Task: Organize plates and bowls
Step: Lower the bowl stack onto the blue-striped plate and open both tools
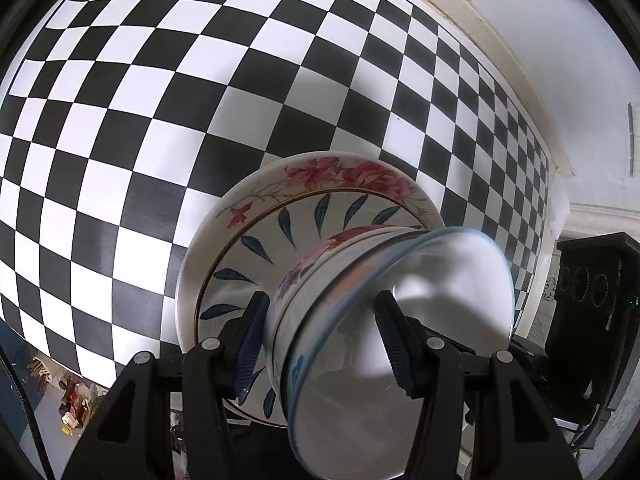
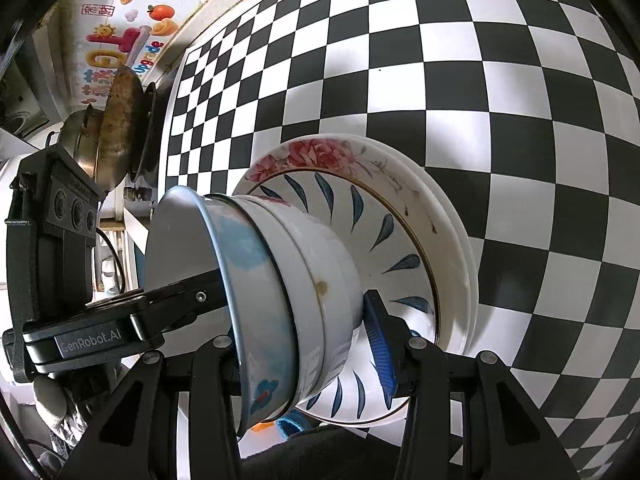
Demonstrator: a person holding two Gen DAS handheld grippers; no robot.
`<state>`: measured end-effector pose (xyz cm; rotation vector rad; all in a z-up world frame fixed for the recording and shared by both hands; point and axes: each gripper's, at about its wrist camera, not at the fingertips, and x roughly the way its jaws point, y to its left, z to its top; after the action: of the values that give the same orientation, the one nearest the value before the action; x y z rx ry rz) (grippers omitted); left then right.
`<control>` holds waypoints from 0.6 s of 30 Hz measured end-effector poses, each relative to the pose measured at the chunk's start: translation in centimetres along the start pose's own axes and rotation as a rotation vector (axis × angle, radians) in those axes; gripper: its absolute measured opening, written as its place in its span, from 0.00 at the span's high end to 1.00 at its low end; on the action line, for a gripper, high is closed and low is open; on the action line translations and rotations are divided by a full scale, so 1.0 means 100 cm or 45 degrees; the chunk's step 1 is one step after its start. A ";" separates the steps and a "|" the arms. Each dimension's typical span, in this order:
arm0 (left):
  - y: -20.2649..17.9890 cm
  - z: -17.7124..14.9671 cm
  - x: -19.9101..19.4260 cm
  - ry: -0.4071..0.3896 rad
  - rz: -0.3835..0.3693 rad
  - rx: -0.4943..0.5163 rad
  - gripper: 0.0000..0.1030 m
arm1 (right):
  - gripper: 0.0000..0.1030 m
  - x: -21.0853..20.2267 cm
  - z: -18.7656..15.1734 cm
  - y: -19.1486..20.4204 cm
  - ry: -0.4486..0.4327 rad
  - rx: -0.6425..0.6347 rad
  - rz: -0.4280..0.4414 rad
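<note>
A: Biggest first. The checkered tabletop (image 1: 168, 80) fills both views, and your stack hangs over its near part.

B: What's in the stack?

A: Rose-rimmed plate (image 1: 320, 178) at the bottom, blue-leaf plate (image 1: 280, 236) nested on it, then the floral bowl (image 1: 316, 280) w/ the blue-rimmed bowl (image 1: 432, 280) on top. They sit largest to smallest, prob. so the lot carries as one.

B: My grip?

A: Left gripper (image 1: 320, 344) clamps the bowls: one pad outside the wall, the other inside the top bowl. Right gripper (image 2: 296, 356) does the same from the opposite side, and the left one shows on that view's left. Two-sided hold likely stops slipping.

B: Orientation?

A: Stack axis looks about normal to the table, bowl mouths facing you, plates toward the checks.
</note>
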<state>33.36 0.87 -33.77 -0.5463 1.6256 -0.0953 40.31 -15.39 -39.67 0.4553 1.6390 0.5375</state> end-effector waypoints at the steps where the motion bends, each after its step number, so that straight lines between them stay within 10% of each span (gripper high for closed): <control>1: 0.000 0.000 0.001 0.003 0.001 -0.001 0.50 | 0.54 0.000 0.000 0.000 0.002 0.000 -0.002; 18: -0.010 -0.013 -0.023 -0.143 0.173 0.060 0.50 | 0.55 -0.014 -0.002 0.002 -0.058 -0.031 -0.015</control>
<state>32.47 0.59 -31.11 -0.3971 1.5425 -0.0022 40.30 -16.10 -38.41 0.4369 1.5888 0.5337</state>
